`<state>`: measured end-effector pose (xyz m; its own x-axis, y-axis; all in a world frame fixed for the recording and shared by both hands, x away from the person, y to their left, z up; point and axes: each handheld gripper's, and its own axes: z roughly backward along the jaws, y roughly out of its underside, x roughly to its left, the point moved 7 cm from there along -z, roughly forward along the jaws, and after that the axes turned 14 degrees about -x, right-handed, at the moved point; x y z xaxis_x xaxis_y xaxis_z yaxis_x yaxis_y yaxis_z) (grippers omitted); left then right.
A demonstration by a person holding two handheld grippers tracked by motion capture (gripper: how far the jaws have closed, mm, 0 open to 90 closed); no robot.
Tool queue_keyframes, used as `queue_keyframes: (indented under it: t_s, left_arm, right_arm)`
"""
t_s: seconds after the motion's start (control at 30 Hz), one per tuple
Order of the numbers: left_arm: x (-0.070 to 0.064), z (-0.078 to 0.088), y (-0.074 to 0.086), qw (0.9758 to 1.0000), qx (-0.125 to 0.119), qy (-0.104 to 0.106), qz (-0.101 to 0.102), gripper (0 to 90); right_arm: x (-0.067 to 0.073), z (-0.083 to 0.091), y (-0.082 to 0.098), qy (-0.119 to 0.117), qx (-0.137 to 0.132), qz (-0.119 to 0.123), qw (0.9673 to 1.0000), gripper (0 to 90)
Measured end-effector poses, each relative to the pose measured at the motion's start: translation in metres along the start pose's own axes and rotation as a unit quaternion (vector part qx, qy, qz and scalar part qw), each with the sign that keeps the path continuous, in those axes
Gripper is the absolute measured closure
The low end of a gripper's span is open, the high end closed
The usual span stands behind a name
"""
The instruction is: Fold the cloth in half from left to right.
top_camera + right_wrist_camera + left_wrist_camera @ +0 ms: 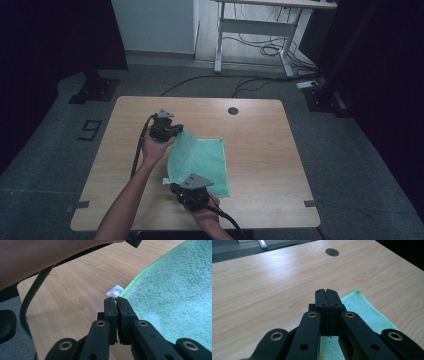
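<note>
My right gripper [187, 189] clamps the near-left corner of the green terry cloth [202, 160], my left gripper [172, 131] its far-left corner, apparently to fold it.

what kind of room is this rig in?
Probably a lab or office set up for recording: a light wooden desk with a cable port, a second white-framed desk behind with loose cables on the grey floor, and black stand bases beside the table.

towel [200, 157] flat on table [260, 150], mid-left; cable hole [233, 110] behind it, near far edge.
</note>
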<state>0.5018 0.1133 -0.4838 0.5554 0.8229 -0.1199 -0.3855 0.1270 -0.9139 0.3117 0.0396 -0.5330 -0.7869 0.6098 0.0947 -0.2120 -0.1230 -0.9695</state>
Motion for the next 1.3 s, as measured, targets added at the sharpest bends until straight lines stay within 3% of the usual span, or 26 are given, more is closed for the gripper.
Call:
queue_keyframes:
  t_s: [0.23, 0.3, 0.6, 0.73, 0.97, 1.07, 1.3]
  left_arm:
    - [0.007, 0.013, -0.017, 0.9997, -0.019, -0.011, 0.005, 89.5]
    - [0.006, 0.012, -0.014, 0.9998, -0.016, -0.009, 0.004, 89.6]
    - [0.000, 0.005, -0.005, 0.9999, -0.008, -0.005, 0.003, 89.6]
    - [0.003, 0.011, -0.012, 0.9998, -0.015, -0.010, 0.002, 89.5]
    - [0.006, 0.029, -0.028, 0.9995, -0.029, -0.015, 0.002, 89.6]
    - [0.003, 0.028, -0.024, 0.9996, -0.024, -0.015, -0.006, 89.6]
    - [0.007, 0.016, -0.009, 0.9998, -0.007, -0.018, 0.004, 89.5]
  right_arm:
    - [0.009, -0.009, -0.019, -0.013, -0.018, 0.006, 0.9997, 86.9]
    - [0.011, -0.009, -0.021, -0.011, -0.024, 0.015, 0.9995, 86.9]
    - [0.007, -0.006, -0.007, -0.009, -0.005, 0.010, 0.9999, 86.9]
    - [0.007, -0.005, -0.007, -0.012, -0.006, 0.009, 0.9999, 86.9]
    - [0.021, -0.008, -0.028, -0.026, -0.032, 0.019, 0.9990, 86.9]
    - [0.026, -0.007, -0.029, -0.027, -0.033, 0.025, 0.9988, 86.9]
    - [0.017, -0.009, -0.012, -0.022, -0.014, 0.010, 0.9996, 86.9]
